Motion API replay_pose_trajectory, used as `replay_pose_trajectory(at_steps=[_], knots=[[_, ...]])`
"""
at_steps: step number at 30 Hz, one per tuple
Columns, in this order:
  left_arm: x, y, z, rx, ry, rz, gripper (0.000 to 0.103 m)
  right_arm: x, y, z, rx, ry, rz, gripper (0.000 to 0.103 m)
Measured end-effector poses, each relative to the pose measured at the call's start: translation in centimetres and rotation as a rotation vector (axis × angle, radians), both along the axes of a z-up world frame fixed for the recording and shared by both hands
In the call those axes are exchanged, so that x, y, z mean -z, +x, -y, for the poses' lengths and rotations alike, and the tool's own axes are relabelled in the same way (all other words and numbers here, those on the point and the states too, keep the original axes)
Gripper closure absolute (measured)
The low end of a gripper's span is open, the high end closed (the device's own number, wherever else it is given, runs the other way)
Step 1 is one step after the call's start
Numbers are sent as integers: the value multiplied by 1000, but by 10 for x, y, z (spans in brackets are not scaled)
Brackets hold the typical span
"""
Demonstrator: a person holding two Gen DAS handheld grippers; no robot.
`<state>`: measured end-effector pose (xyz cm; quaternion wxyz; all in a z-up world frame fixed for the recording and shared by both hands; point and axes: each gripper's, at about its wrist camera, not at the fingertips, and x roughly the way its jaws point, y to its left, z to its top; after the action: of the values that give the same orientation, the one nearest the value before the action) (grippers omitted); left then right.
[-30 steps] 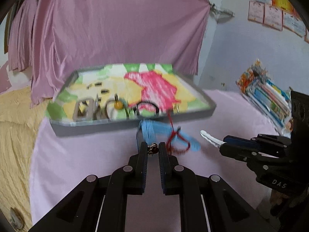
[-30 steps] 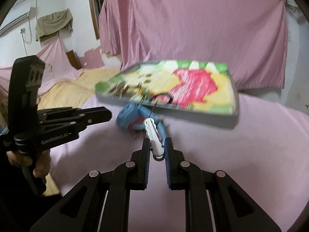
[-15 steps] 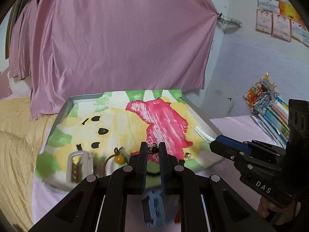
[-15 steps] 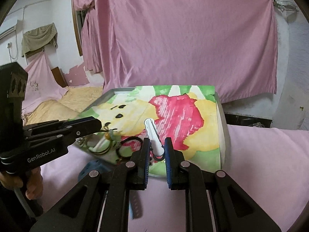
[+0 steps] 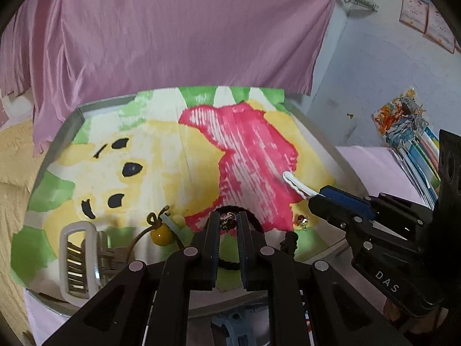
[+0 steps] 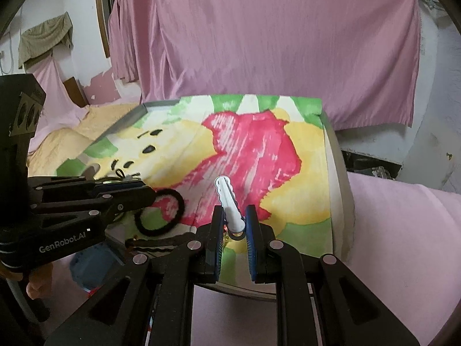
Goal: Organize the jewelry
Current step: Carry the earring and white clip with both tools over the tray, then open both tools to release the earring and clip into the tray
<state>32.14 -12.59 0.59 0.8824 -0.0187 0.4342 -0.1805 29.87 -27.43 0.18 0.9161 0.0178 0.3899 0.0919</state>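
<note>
Over the tray (image 5: 67, 127), the left gripper (image 5: 229, 219) pinches a tiny, light earring (image 5: 227, 221) by its bead; the right gripper (image 6: 234, 225) clamps a stiff white hair clip (image 6: 229, 201) at its base, both easily dropped.

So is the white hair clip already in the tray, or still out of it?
Out: the white hair clip is clamped in the right gripper, held above the tray's red-and-yellow liner, not lying on it.

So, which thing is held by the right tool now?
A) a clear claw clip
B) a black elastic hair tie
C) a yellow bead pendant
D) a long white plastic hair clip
D: the right tool is shut on the long white plastic hair clip, which points over the painted tray.
</note>
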Motion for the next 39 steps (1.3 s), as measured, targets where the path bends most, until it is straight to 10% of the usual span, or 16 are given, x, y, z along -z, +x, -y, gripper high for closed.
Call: replay_pose_trajectory(at_steps=[13, 19, 25, 31, 39], knots=[[13, 4, 5, -1, 35, -40, 92, 8, 3, 4, 6, 22, -35, 89], [7, 0, 3, -19, 52, -21, 88, 6, -2, 9, 20, 37, -28, 73], [-2, -9, -4, -37, 5, 25, 45, -2, -13, 15, 47, 56, 23, 63], [-16, -24, -10, -64, -20, 101, 44, -16, -33, 24, 87, 112, 123, 59], [-35, -56, -34, -157, -70, 251, 15, -30, -61, 25, 103, 139, 234, 31]])
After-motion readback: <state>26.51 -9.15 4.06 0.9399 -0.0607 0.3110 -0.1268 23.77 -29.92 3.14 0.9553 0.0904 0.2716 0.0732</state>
